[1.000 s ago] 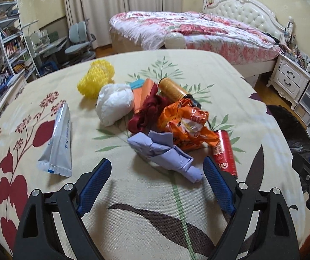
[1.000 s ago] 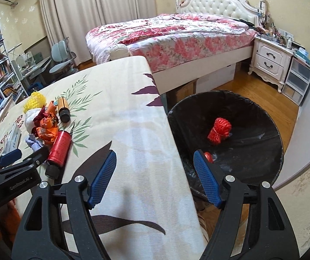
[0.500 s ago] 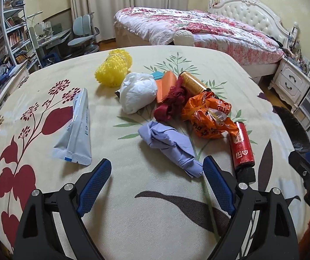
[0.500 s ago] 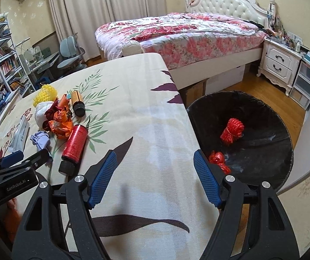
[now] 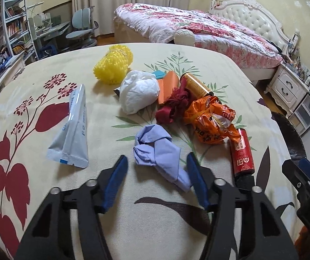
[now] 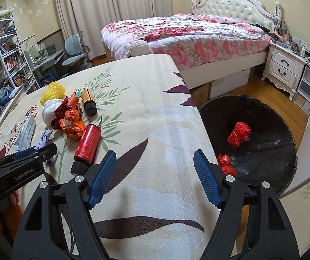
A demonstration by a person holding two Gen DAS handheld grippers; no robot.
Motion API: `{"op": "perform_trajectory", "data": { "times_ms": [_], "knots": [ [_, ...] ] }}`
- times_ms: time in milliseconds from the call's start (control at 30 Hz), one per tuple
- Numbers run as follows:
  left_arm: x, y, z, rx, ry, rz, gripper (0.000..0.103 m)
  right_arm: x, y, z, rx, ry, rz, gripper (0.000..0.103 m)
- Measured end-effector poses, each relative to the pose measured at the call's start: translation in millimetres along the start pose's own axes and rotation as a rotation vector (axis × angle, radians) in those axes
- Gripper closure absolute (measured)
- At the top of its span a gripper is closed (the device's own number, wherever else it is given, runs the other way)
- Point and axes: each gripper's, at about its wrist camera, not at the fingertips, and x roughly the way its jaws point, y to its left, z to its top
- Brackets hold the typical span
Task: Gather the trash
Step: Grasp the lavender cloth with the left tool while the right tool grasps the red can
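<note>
Trash lies on the floral table cloth [image 5: 46, 91]. My left gripper [image 5: 157, 165] is open, its fingers either side of a crumpled lilac paper [image 5: 159, 151], not closed on it. Beyond lie a red can [image 5: 241, 151], an orange wrapper [image 5: 211, 119], dark red cloth [image 5: 174, 106], a white wad [image 5: 139, 91], yellow foam net [image 5: 113, 64], a gold can [image 5: 195, 83] and a silver pouch [image 5: 72, 130]. My right gripper [image 6: 155, 162] is open and empty over the table's right part, beside the black bin [image 6: 263, 130].
The bin holds red net trash [image 6: 239, 134] and stands on the wood floor right of the table edge. A bed [image 6: 187, 36], a nightstand [image 6: 282, 69] and shelves [image 6: 0, 49] stand behind. My left gripper shows at the left of the right wrist view [image 6: 31, 153].
My left gripper has moved forward to the lilac paper, which now lies between its fingers. My right gripper has swung left, away from the bin.
</note>
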Motion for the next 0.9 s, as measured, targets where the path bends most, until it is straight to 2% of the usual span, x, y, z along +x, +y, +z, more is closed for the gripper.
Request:
{"op": "perform_trajectory", "data": {
  "times_ms": [33,100,333,667,733,900],
  "knots": [
    [-1,2,-1,0.007,-0.004,0.0,0.059,0,1,0,-0.002,0.001,0.001,0.031],
    [-2,6,-2,0.011,-0.011,-0.02,0.061,1,5,0,-0.008,0.005,0.004,0.031],
    [-9,11,-7,0.037,-0.025,-0.029,0.062,2,24,-1,-0.044,0.011,0.027,0.031],
    [-24,23,-10,0.074,-0.094,0.024,0.062,10,55,5,-0.086,0.017,0.058,0.031],
    [-24,25,-10,0.076,-0.099,0.026,0.062,15,62,6,-0.1,0.025,0.058,0.033],
    [-21,28,-12,0.069,-0.089,0.023,0.062,31,72,7,-0.124,0.062,0.049,0.049]
  ]
}}
